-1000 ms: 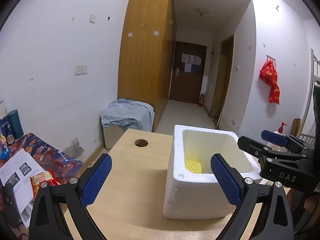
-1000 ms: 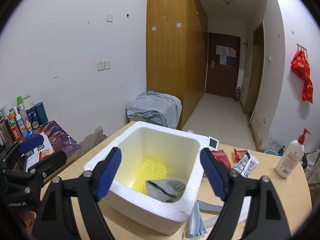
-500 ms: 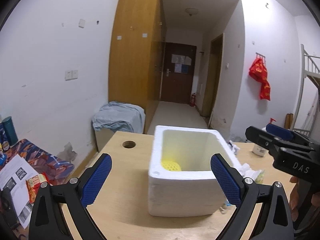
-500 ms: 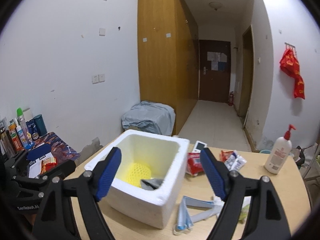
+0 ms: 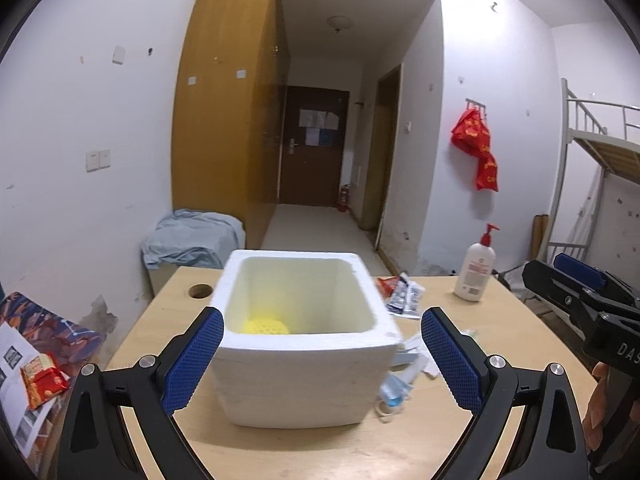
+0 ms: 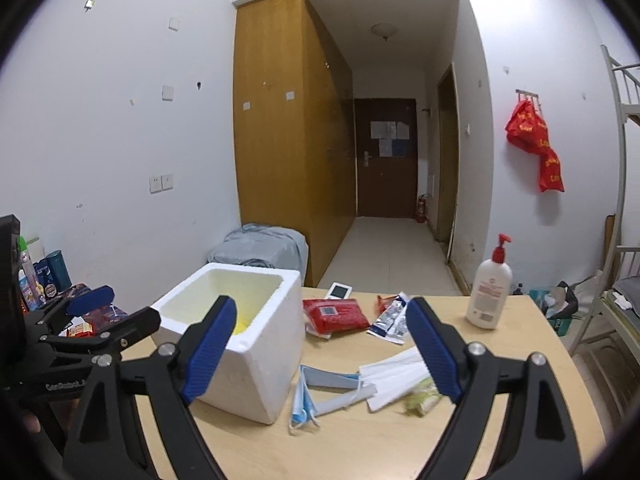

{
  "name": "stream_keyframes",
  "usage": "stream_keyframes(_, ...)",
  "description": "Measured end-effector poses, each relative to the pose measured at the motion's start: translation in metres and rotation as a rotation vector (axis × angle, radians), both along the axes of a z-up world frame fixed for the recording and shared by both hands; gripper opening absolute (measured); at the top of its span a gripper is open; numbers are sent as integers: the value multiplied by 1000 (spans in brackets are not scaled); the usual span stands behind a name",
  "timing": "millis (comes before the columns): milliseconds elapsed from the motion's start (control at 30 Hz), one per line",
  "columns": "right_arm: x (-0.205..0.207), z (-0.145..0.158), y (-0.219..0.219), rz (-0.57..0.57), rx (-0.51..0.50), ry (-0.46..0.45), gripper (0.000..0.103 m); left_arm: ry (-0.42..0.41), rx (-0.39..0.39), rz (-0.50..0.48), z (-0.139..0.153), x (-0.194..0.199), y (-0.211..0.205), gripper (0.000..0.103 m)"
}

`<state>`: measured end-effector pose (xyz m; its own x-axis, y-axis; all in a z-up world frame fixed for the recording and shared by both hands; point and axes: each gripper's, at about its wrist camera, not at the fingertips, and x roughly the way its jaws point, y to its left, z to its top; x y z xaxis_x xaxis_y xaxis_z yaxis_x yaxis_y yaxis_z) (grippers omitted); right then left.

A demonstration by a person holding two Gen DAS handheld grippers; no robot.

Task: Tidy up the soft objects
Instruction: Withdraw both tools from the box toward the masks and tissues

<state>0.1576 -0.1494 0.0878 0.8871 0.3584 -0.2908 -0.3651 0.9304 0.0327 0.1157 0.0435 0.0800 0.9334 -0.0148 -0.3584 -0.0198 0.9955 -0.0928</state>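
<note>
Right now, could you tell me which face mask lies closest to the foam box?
The blue face mask, beside the foam box; the white face mask lies farther right.

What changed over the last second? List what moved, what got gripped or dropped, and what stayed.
Both tongs drew back from the foam box, so it looks smaller in both wrist views and more of the table shows. The right tongs swung toward the face masks; their jaws are opening with nothing between them. The left tongs are open and empty. Nothing was gripped or dropped. Box, masks and lotion bottle stayed put.
</note>
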Motion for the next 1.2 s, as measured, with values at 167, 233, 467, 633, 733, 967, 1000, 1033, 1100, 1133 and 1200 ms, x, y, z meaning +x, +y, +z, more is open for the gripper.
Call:
stream_keyframes(167, -17, 0, -13, -2, 14, -39, 92, -30, -3, -37, 3, -10, -17, 100)
stream_keyframes(233, -24, -4, -17, 1, 22, -61, 94, -45, -3, -50, 3, -16, -24, 103)
stream_keyframes(467, -36, -27, -44, -51, 59, -72, 95, -101, -13, -87, -3, -32, -42, 103)
stream_keyframes(633, -39, -48, -57, -77, 51, -44, 95, -102, -42, -119, -18, -34, -53, 103)
stream_keyframes(733, -43, -58, -62, -99, 39, -41, 95, -105, -42, -126, -26, -35, -60, 103)
stream_keyframes(967, -42, -82, -71, -125, 20, 3, 95, -113, -41, -130, -50, -35, -69, 103)
stream_keyframes(1000, -41, -84, -72, -129, 23, 13, 95, -103, -41, -132, -54, -33, -71, 103)
stream_keyframes(1033, -41, -85, -74, -132, 24, 19, 95, -97, -43, -138, -57, -33, -73, 103)
stream_keyframes(1100, -40, -89, -77, -142, 22, 28, 95, -87, -47, -149, -65, -30, -77, 103)
stream_keyframes(1133, -39, -89, -77, -147, 20, 32, 95, -82, -45, -153, -68, -29, -79, 103)
stream_keyframes(1200, -38, -91, -80, -159, 18, 44, 95, -74, -43, -166, -73, -27, -83, 103)
